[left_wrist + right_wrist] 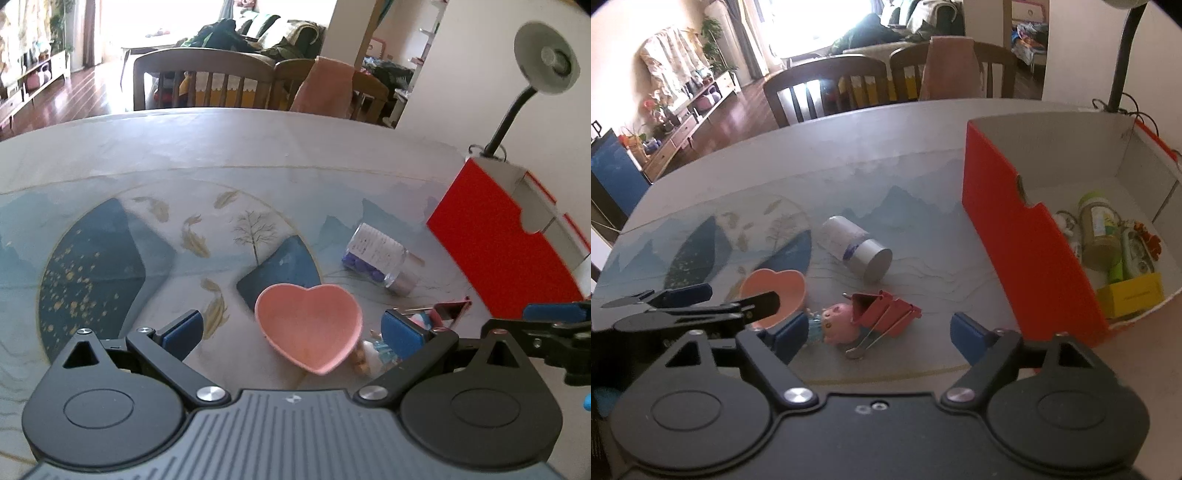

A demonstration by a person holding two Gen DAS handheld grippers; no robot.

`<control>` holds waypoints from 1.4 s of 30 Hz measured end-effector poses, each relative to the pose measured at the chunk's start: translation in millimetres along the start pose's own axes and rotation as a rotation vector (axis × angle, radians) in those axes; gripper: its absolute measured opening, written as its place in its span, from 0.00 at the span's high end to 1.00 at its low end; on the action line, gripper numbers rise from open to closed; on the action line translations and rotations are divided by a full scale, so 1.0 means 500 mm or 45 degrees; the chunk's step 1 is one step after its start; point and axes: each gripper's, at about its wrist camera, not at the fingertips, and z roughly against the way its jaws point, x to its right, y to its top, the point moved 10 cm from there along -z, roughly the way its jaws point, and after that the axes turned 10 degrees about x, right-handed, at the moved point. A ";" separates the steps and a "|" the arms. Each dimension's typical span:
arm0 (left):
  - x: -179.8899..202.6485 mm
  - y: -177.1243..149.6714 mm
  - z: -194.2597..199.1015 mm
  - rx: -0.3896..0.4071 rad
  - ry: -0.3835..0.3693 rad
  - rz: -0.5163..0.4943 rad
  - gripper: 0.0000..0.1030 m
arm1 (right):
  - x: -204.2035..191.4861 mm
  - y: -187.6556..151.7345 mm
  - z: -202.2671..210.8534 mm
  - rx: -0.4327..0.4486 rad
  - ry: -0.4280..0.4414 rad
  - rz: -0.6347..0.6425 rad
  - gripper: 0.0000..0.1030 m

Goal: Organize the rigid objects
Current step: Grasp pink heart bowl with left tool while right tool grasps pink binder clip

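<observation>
1. At the lower left of the left wrist view, the left gripper (291,330) hangs over the table (258,147) with its blue pads spread wide, holding nothing.
2. Between those pads, at lower centre, sits a pink heart-shaped bowl (308,325), upright and empty, resting on the painted table mat (110,251).
3. Right of the bowl, at mid-frame, a clear jar with a silver lid (380,258) lies on its side, purple pieces showing inside.
4. At the right edge stands the red storage box (495,254), with a gooseneck lamp (546,61) behind it.
5. In the right wrist view, the bowl (775,295) shows at lower left, partly behind the other gripper's finger.
6. The right gripper (879,334) is also released, pads wide apart; between them, lower centre, lie a pink pig toy (838,323) and red binder clips (884,308), touching each other.
7. Above them the jar (855,249) lies tipped over.
8. At the right, the red box (1027,236) holds a bottle of tan contents (1099,232) and a yellow box (1130,293), close together.
</observation>
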 end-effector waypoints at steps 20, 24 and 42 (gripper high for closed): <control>-0.001 -0.013 -0.068 0.017 0.061 -0.038 0.01 | 0.023 -0.011 -0.074 -0.060 -0.059 -0.145 0.35; -0.001 -0.014 -0.066 0.034 0.069 -0.046 0.01 | 0.031 -0.015 -0.083 -0.078 -0.058 -0.194 0.36; 0.015 -0.022 -0.041 0.037 0.017 -0.024 0.26 | 0.027 -0.009 -0.071 -0.080 -0.004 -0.218 0.70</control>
